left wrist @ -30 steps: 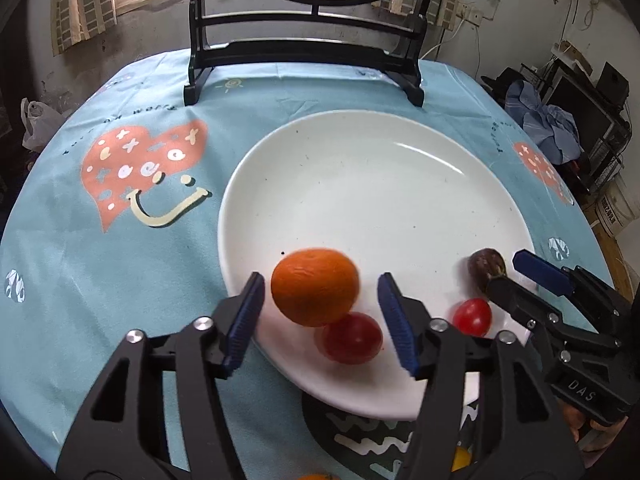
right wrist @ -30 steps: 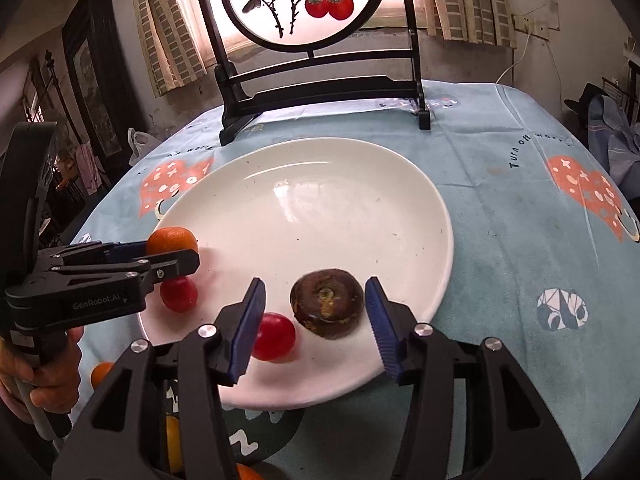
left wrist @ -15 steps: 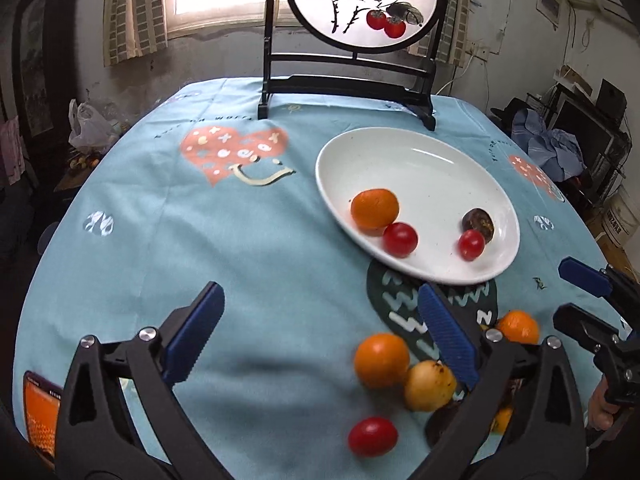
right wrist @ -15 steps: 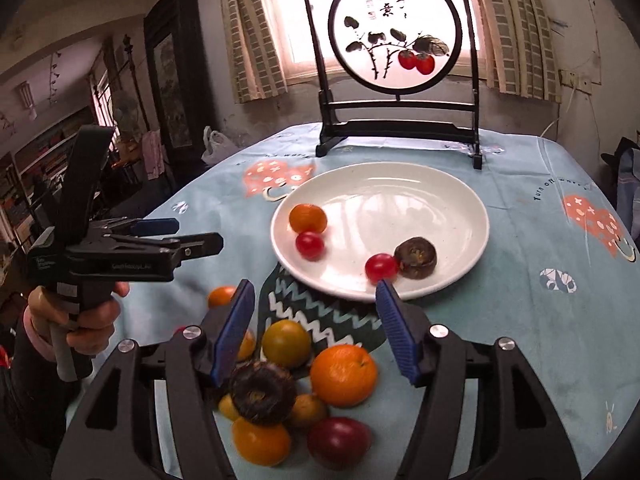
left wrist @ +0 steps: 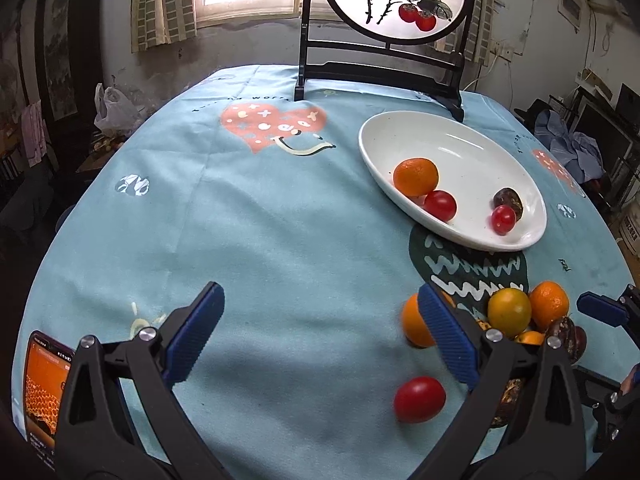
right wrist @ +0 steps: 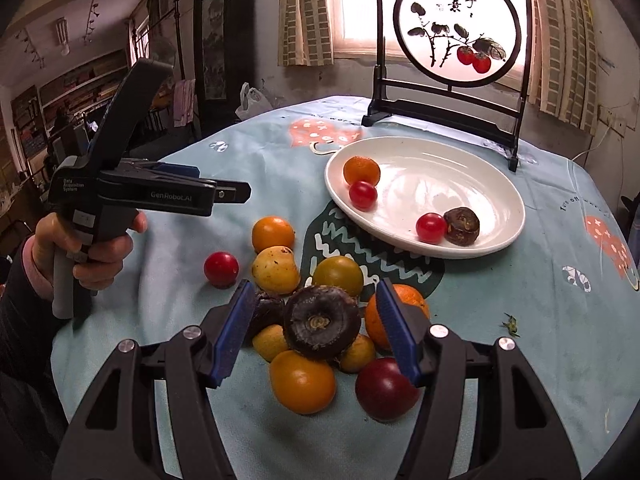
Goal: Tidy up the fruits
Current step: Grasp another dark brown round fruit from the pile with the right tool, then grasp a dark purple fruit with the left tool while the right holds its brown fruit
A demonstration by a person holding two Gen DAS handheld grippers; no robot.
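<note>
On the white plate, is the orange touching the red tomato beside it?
Touching. In the left wrist view the orange and the red tomato on the white plate meet with no plate showing between them.

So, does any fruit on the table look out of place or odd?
One red tomato lies alone on the cloth, apart from the fruit pile. Nothing looks spilled or damaged.

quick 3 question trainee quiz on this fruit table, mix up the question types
1. How many fruits lie on the white plate?
2. True or false: the right tool is clamped on the dark fruit.
3. The lone red tomato off the plate lies: A) on the plate rim B) on the cloth left of the pile C) in the left tool.

Key: 1. Four. 2. False, its jaws stand open around it. 3. B.
</note>
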